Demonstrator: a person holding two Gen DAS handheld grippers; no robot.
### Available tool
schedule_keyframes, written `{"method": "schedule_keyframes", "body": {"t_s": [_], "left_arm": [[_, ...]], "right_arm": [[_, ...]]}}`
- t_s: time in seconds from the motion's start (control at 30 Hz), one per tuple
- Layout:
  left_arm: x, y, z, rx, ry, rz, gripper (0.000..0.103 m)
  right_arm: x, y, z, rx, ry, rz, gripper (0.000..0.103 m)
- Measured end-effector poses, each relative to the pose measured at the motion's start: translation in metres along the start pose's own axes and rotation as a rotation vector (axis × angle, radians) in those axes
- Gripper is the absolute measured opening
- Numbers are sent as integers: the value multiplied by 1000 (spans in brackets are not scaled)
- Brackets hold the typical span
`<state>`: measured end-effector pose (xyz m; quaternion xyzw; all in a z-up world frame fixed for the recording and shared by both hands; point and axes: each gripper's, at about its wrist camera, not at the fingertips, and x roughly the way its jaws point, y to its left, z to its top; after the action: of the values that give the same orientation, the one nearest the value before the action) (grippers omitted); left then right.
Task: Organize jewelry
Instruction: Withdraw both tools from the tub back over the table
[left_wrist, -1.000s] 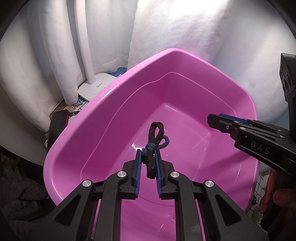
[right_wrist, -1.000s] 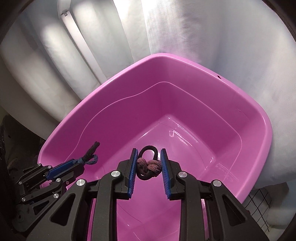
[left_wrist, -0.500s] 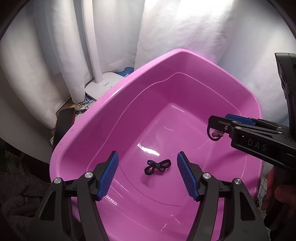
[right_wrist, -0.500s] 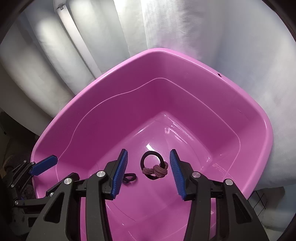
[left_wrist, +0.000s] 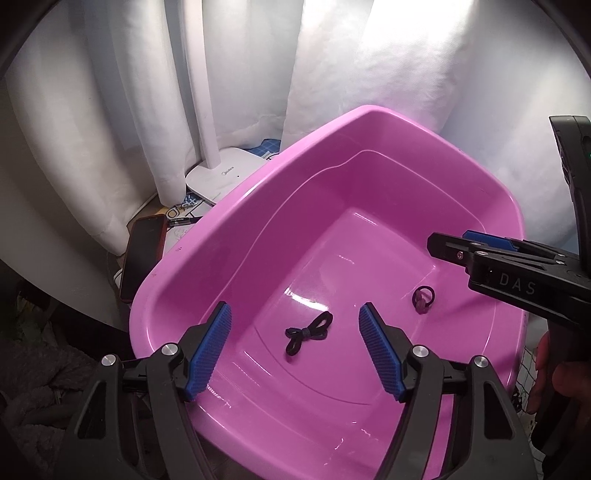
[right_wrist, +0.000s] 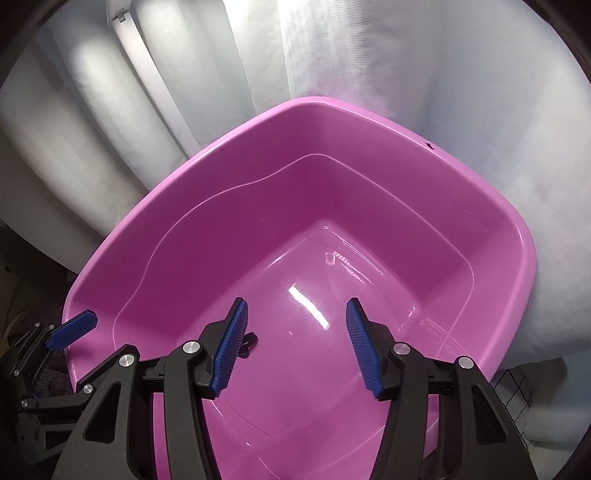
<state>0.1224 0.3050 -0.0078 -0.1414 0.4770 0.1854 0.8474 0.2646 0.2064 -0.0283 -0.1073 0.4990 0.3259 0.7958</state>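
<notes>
both claws hang spread wide over the pink tub (left_wrist: 236, 236), gripping nothing. left claw (left_wrist: 295, 350) has its blue pads (left_wrist: 208, 350) well apart, and between them, down on the tub floor, lies the dark blue-black hair tie (left_wrist: 308, 330), loose and knotted in the middle. right claw (right_wrist: 295, 347) is just as wide open; in the left wrist view it (left_wrist: 458, 245) reaches in from the right side, above the maroon hair tie with a black loop (left_wrist: 422, 299), which rests on the tub floor apart from the dark one. in the right wrist view only a dark scrap shows beside the left pad. outside the tub sit a white lamp base (left_wrist: 221, 181) and a phone (left_wrist: 142, 254), against white curtains (left_wrist: 110, 110).
</notes>
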Motion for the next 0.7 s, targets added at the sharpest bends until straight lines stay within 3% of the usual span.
{"method": "schedule_keyframes", "body": {"t_s": [0.1,0.2,0.47,0.7], "left_arm": [[-3,2,-1,-2,-2,-1,71],[-8,5,-3,0,-12,0,77],[-28,9,-12,26,-54,23,88],[-45,14,-21,37,-74,19,92]], "right_arm": [[-5,2,-3,-1,-6,-8,54],[-10,2,-5,15,-15,4,63],[-30,5,-17,33,-45,8,68],[-51,5,-32,59,-71,7,68]]}}
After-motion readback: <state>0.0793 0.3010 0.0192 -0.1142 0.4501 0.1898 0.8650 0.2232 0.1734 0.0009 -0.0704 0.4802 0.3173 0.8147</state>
